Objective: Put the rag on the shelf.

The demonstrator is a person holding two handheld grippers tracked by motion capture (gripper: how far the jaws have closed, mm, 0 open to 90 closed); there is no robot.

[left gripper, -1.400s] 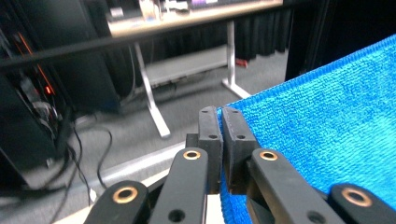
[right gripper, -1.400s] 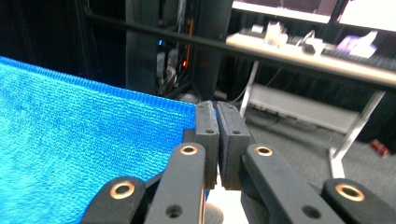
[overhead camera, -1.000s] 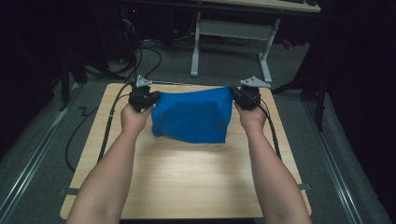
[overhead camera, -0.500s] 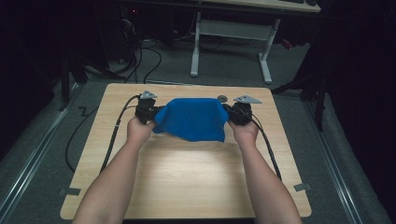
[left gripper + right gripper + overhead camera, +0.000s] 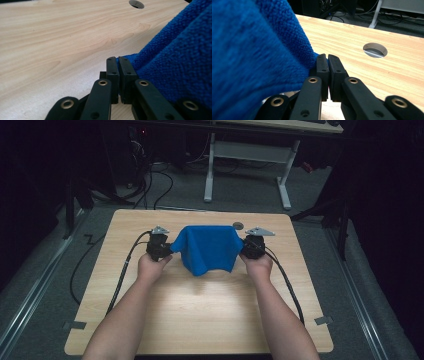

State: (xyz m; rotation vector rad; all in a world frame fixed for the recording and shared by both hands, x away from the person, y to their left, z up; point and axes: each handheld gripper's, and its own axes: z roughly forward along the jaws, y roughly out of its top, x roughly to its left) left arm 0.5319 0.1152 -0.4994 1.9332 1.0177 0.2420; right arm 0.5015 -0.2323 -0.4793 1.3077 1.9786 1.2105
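above the wooden table [image 5: 200,320], both hand-held grippers pinch a blue cloth [image 5: 207,251] stretched sideways.

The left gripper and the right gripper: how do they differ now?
The left gripper pinches the cloth's left corner; the right gripper pinches its right corner. The table hole lies nearer the right gripper than the left. Both have shut jaws.

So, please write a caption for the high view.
Two hand-held grippers, left and right, hold a blue cloth by its corners over the wooden table.
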